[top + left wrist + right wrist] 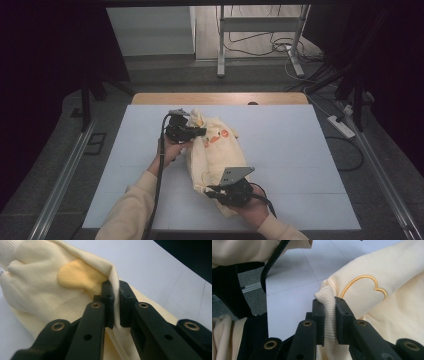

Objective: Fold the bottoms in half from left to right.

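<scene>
A pale yellow sweatshirt (212, 152) with orange patches lies bunched in the middle of the white table (290, 150). My left gripper (192, 131) is at the garment's far left end, shut on a fold of its cloth (113, 277) next to a darker yellow patch (75, 275). My right gripper (220, 192) is at the near end, shut on the ribbed hem (328, 312), close to an embroidered orange outline (362, 282). In the right gripper view, the sweatshirt (387, 277) spreads to the right.
A wooden strip (220, 98) runs along the table's far edge. Metal rails (60, 180) flank the table on the floor. A power strip (341, 126) and cables lie at the right, and a metal stand (260, 30) is beyond the table.
</scene>
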